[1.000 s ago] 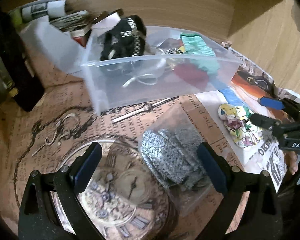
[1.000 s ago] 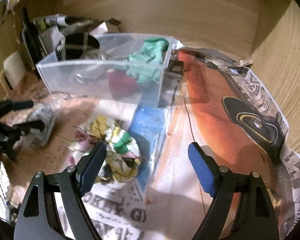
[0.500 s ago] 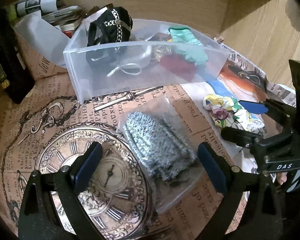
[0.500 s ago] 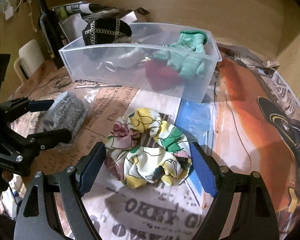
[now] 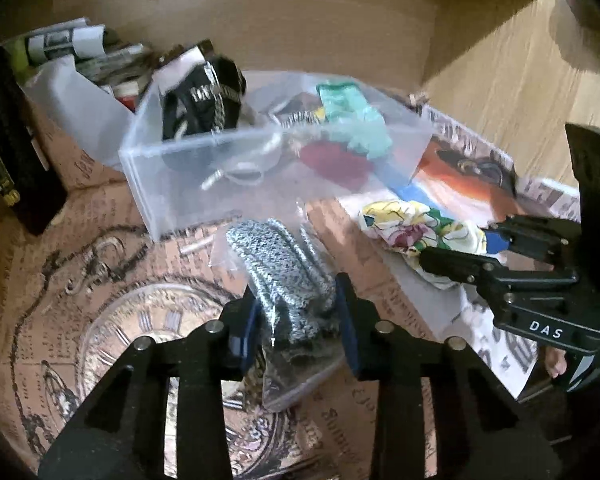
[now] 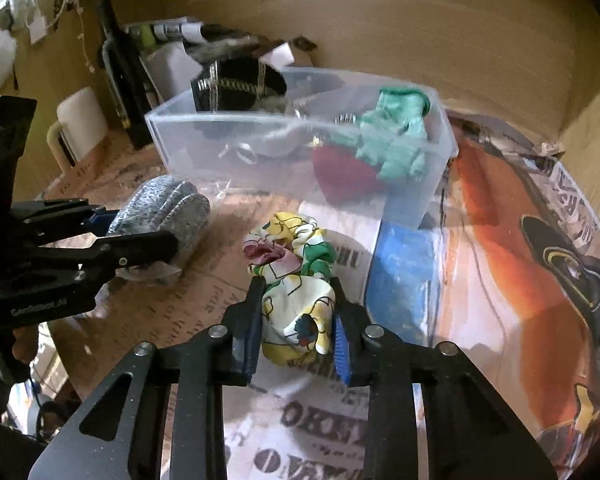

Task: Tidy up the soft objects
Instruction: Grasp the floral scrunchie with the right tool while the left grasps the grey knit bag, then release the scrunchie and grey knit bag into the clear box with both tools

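Observation:
My left gripper (image 5: 298, 320) is shut on a clear bag of grey knit cloth (image 5: 284, 264) lying on the paper-covered table; the bag also shows in the right wrist view (image 6: 164, 208). My right gripper (image 6: 296, 332) is shut on a floral scrunchie (image 6: 292, 280), which also shows in the left wrist view (image 5: 416, 228). Behind both stands a clear plastic bin (image 5: 204, 176), also in the right wrist view (image 6: 228, 152), holding a black chain-trimmed item (image 5: 204, 96), a teal cloth (image 6: 396, 136) and a dark red cloth (image 6: 340, 172).
Printed paper (image 5: 112, 300) covers the table. Dark boxes and bottles (image 5: 8, 152) and rolled papers (image 5: 72, 44) stand at the back left. A wooden wall (image 6: 420, 48) rises behind and to the right. A white mug (image 6: 80, 124) sits far left.
Both grippers were open and have closed: the left on the bagged grey cloth, the right on the floral scrunchie. Both moved forward onto their items.

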`<action>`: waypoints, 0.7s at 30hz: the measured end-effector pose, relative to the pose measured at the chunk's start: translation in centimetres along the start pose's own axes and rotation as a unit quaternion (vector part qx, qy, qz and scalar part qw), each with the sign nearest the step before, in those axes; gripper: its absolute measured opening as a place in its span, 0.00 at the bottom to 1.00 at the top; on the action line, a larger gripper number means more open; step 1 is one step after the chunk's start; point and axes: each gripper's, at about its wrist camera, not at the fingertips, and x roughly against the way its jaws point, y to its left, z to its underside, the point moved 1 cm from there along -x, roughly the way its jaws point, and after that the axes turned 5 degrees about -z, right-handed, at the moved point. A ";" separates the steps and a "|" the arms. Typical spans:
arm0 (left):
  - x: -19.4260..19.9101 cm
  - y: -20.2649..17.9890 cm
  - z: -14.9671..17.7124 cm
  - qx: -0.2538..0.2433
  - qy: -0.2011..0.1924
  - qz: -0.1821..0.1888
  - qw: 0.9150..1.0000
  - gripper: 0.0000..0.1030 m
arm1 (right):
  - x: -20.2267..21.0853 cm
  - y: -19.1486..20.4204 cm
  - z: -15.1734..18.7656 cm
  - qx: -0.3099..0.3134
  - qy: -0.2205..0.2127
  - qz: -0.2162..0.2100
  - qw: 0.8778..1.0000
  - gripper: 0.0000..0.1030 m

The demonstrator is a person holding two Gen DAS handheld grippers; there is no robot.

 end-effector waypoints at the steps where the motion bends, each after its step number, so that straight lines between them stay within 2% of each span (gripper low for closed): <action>1: 0.3 0.1 -0.2 0.002 -0.006 0.000 1.000 0.33 | 0.3 0.0 -0.2 0.000 -0.005 0.001 1.000 0.26; 12: 3.7 0.1 -4.2 0.007 -0.087 0.001 0.996 0.33 | 4.3 -0.2 -3.8 0.004 -0.097 0.011 0.995 0.26; 21: 3.8 0.4 -8.7 0.014 -0.118 0.002 0.993 0.33 | 6.0 0.0 -7.4 0.017 -0.160 0.023 0.987 0.26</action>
